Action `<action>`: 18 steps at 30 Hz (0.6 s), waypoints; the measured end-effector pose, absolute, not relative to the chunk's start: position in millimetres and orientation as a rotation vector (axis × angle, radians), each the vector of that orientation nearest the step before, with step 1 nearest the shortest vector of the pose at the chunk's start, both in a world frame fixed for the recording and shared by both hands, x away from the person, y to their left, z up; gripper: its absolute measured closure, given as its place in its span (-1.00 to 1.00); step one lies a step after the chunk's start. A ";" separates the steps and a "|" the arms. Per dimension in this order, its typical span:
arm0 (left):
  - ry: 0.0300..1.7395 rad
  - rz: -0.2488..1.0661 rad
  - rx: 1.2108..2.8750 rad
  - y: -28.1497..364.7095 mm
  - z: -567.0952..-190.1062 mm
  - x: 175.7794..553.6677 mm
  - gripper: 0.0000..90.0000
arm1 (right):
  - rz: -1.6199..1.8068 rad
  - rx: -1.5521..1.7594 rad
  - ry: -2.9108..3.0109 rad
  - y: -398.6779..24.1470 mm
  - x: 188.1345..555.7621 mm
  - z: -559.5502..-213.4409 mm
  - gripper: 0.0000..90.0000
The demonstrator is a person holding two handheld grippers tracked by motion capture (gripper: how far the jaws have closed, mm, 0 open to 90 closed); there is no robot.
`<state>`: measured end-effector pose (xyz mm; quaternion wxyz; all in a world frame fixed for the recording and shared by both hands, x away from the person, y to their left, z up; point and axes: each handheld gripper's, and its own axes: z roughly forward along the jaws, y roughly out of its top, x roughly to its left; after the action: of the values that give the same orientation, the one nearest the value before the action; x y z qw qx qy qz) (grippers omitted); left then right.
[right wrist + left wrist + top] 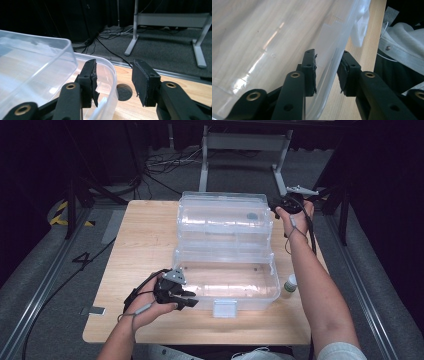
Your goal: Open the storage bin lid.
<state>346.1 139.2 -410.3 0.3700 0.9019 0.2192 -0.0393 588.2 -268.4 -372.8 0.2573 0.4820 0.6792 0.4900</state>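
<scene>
I've got the clear plastic box (225, 270) mid-frame on the tabletop (140, 250), lid (225, 215) swung up behind it. Left tongs (325, 71) at lower left straddle the box's near wall — pads close on either side, though I can't tell whether they press. Right tongs (113, 82) at upper right stand wide, gripping nothing (lid's corner just beside them).

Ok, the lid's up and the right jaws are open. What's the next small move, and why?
Probably draw the right gripper back toward the small bottle beside the clear box. Its pads press on nothing, the lid stands open on its own, and the left gripper straddles the box's front wall, placed to steady it.
</scene>
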 end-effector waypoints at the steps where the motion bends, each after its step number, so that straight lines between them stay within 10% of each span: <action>1: 0.557 -0.103 2.313 138.7 -409.7 346.1 0.50 | 1.330 1.296 1.840 -270.5 585.2 -371.1 0.21; 18: 0.558 -0.048 2.216 151.7 -388.9 343.5 0.26 | 1.379 1.095 1.880 -291.8 520.1 -354.0 0.07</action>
<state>343.5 151.7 -388.9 0.4150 0.8821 0.2222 -0.0190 520.1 -291.8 -354.0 0.2790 0.4084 0.7009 0.5140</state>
